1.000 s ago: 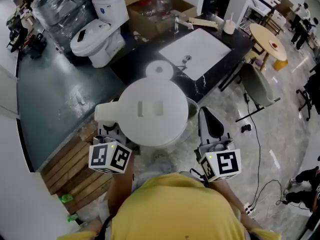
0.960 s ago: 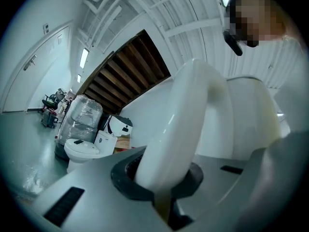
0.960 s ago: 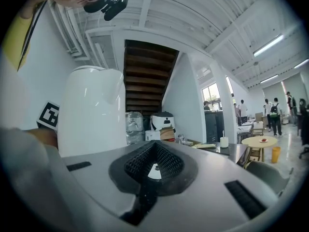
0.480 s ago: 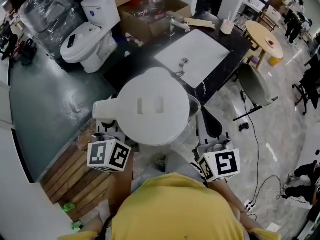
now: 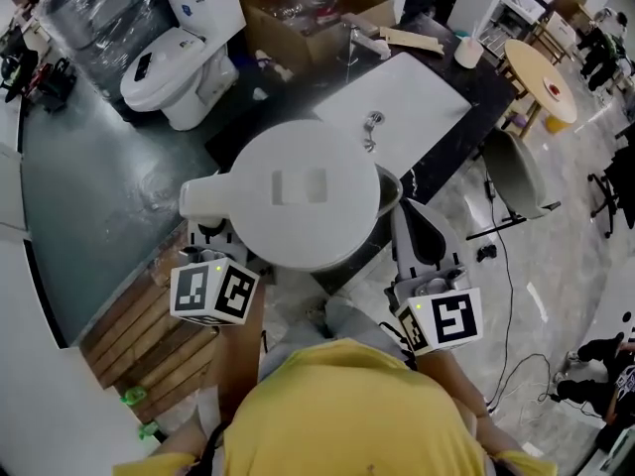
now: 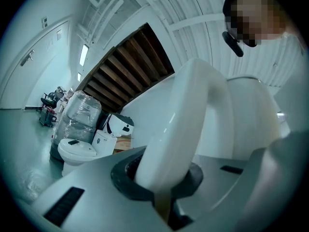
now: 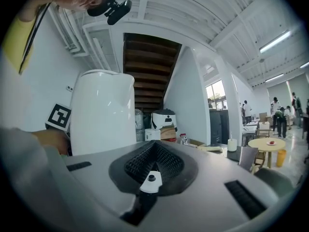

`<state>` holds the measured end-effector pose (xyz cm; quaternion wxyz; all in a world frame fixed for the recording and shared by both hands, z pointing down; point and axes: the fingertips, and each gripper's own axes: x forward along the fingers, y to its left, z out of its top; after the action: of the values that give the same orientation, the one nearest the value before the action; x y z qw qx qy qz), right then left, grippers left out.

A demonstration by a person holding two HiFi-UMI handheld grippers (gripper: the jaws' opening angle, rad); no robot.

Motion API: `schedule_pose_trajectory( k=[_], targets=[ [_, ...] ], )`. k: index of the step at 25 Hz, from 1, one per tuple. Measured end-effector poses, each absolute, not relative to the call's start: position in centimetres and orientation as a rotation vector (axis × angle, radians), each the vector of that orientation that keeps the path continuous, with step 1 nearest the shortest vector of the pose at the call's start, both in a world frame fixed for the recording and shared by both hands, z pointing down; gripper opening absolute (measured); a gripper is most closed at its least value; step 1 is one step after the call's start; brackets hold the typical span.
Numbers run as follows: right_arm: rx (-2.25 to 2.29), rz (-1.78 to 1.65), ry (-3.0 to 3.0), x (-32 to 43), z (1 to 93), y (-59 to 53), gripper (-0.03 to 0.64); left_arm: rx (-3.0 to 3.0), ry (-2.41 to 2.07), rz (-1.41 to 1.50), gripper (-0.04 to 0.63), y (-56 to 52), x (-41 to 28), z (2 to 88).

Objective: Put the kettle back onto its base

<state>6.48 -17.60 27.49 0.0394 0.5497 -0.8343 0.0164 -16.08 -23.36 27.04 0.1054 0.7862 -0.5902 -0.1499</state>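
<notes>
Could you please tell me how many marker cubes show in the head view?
2: the left cube sits on the left gripper, clamped on the kettle handle; the right cube sits on the right gripper, beside the kettle. None seems hidden.

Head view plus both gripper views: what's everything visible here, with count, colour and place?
Kettle: one, white, centre, held by its handle.
Countertop: one, black, behind the kettle.
Sink: one, white, in the countertop.
Toilet: one, white, upper left.
Cardboard box: one, brown, top.
Round table: one, pale wood, upper right.
Chair: one, grey, right.
Wooden slats: several, brown, lower left.
Left gripper: one, grey, shut on the kettle's handle.
Right gripper: one, grey, shut and empty, right of the kettle.
Shirt: one, yellow, bottom.
</notes>
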Motion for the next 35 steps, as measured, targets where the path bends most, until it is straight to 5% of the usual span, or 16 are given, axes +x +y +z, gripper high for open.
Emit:
schedule_pose_trajectory(
  k=[35],
  targets=[
    [1.612,0.113,-2.597,6.0,31.0,-29.6,0.015,2.299,-1.812,-0.399,0.025,-37.3,-16.0,29.9]
  ],
)
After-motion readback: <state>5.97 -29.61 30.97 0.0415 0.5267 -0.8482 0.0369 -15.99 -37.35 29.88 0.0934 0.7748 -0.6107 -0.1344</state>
